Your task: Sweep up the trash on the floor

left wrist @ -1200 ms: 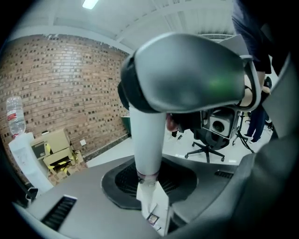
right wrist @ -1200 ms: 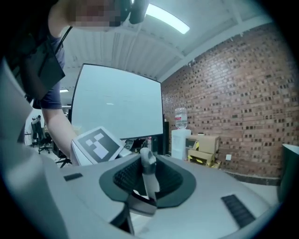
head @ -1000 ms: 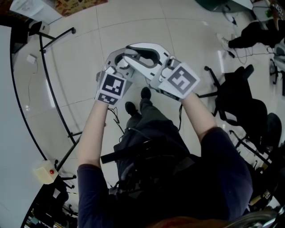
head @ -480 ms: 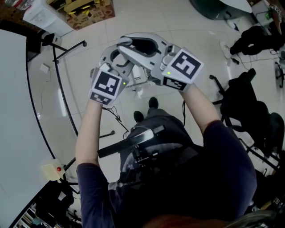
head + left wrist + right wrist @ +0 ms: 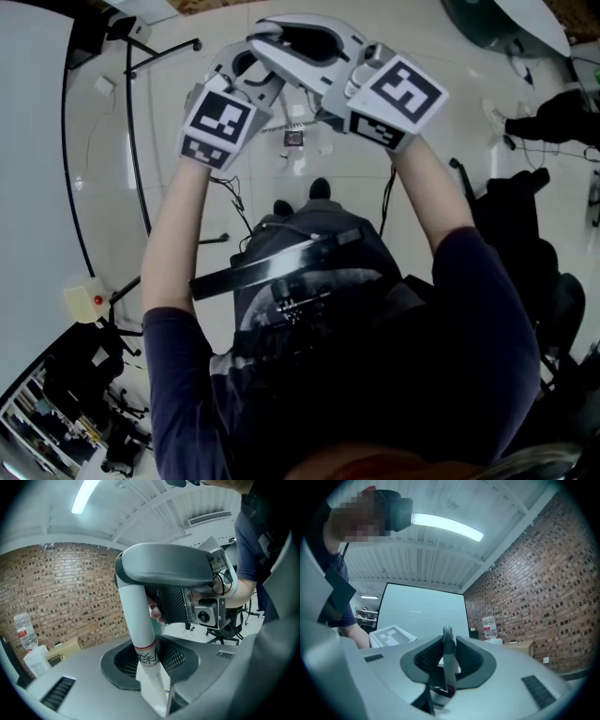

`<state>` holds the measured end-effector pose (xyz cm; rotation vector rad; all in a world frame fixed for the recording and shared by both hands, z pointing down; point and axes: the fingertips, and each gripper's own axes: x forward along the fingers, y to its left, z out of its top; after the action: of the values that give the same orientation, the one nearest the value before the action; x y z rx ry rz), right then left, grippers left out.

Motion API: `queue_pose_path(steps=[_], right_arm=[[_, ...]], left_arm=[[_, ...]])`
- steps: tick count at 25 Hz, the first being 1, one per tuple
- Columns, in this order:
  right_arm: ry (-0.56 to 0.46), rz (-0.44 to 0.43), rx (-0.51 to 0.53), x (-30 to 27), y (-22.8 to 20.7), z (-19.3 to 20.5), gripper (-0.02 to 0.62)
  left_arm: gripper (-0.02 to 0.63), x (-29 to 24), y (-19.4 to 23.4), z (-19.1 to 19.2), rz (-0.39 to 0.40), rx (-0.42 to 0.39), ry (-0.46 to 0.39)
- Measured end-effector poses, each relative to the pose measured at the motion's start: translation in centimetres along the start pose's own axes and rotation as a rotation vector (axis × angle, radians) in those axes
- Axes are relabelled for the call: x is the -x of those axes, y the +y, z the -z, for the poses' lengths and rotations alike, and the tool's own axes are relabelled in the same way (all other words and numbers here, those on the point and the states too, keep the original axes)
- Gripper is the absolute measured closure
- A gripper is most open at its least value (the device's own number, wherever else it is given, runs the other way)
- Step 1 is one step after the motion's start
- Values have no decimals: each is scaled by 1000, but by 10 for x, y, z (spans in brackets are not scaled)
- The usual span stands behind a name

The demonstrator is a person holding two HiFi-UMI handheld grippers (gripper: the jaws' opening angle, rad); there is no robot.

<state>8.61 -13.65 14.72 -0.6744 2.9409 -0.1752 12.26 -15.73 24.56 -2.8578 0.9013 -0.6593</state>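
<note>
I hold both grippers high and close together in front of me. In the left gripper view a white broom handle (image 5: 137,620) with a red band and black print stands between the pads of my left gripper (image 5: 152,667). Its jaws are closing on the handle. The handle runs up behind the right gripper's grey shell (image 5: 164,569). My right gripper (image 5: 447,667) is shut on a thin grey upright handle (image 5: 448,644). In the head view the left gripper (image 5: 251,77) sits just under the right gripper (image 5: 270,36). Small pale bits (image 5: 294,141) show on the floor below them.
Black stand legs (image 5: 131,122) cross the tiled floor at the left, beside a white board (image 5: 28,187) and a yellow box with a red button (image 5: 82,302). Black chairs (image 5: 511,216) stand at the right. My shoes (image 5: 319,187) are below the grippers. A brick wall (image 5: 543,588) lies ahead.
Both grippers have risen together toward my head and now sit higher in the head view. They keep the same crossed pose. More of the floor below them shows.
</note>
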Motion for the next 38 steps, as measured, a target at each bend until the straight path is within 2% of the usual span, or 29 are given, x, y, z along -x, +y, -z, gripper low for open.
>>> queue_pose_path(steps=[6,12,20,24,32,36,38], right_arm=[[0,85,25,2,-18,5,497],[15,214,94,5,-39,5,495],[93,451,183,10,-89,26,497],[182,537,198,12,-115,54,497],[256,687,141,35,-167,128,497],[288,708,99,41,-197,170,497],[320,691,82,43,-202,193,497]], left_arm=[[526,-21,7,1,38,3,-1],[531,-46,10,-4,123,-67,-45],[534,-102,14,2,308,-184,-131],[535,-135,12,20,380,-228,-135],[538,-207,-1,79,470,-208,-65],[538,-243,1,118,477,-130,-7],[538,-254,-3,141,485,-127,34]])
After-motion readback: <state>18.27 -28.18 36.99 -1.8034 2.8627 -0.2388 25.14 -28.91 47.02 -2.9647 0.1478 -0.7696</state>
